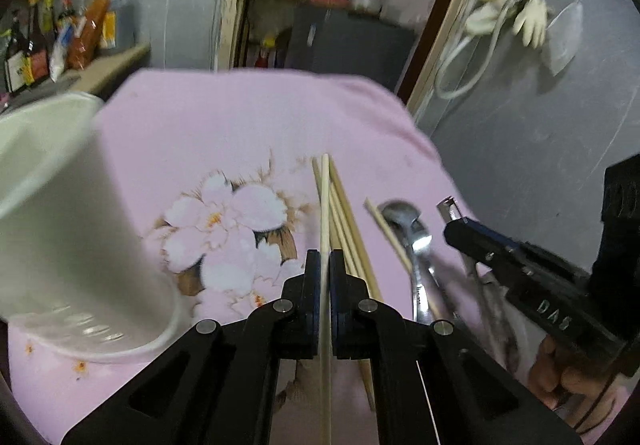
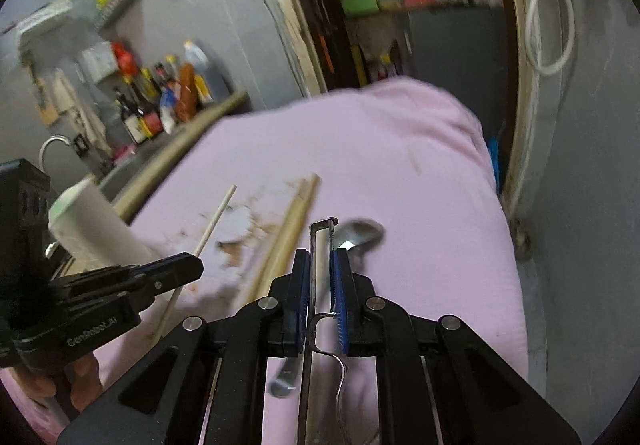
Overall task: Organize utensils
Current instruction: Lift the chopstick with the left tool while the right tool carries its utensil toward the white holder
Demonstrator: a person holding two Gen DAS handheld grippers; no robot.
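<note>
On the pink floral cloth (image 1: 224, 133), seen from the left wrist, the left gripper (image 1: 325, 265) is clamped on one pale, slim wooden chopstick (image 1: 325, 205) whose long axis points straight ahead. More chopsticks (image 1: 348, 221) lie just beside it, a shiny steel spoon (image 1: 404, 221) to the right, a smooth white cup (image 1: 80, 229) at left. Grey walls and a shelved doorway stand behind.

From the right wrist, the right gripper (image 2: 320, 265) is closed on a metal peeler (image 2: 322, 241), its length pointing forward above the cloth.

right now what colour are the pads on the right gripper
Blue pads, clearest in the right wrist view.
</note>
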